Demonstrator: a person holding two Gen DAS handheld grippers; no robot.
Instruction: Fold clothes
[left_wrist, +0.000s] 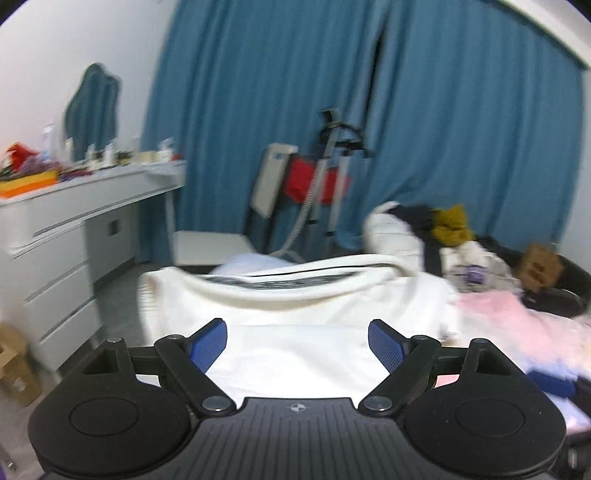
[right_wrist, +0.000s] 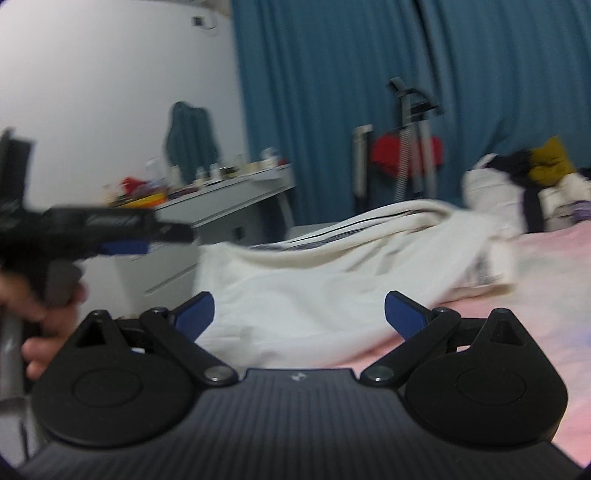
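Note:
A white garment (left_wrist: 295, 314) with a dark-striped edge lies spread on a pink bedcover (left_wrist: 498, 317), its far part folded over in a roll. My left gripper (left_wrist: 297, 345) is open and empty above its near part. The garment also shows in the right wrist view (right_wrist: 314, 291), where my right gripper (right_wrist: 299, 314) is open and empty above its near edge. The left gripper (right_wrist: 122, 240), held by a hand, appears blurred at the left of the right wrist view.
A heap of mixed clothes (left_wrist: 450, 229) lies at the far right of the bed. A white dresser (left_wrist: 74, 229) with clutter stands on the left. Blue curtains (left_wrist: 369, 110) hang behind, with a garment steamer stand (left_wrist: 332, 166) and a red item in front of them.

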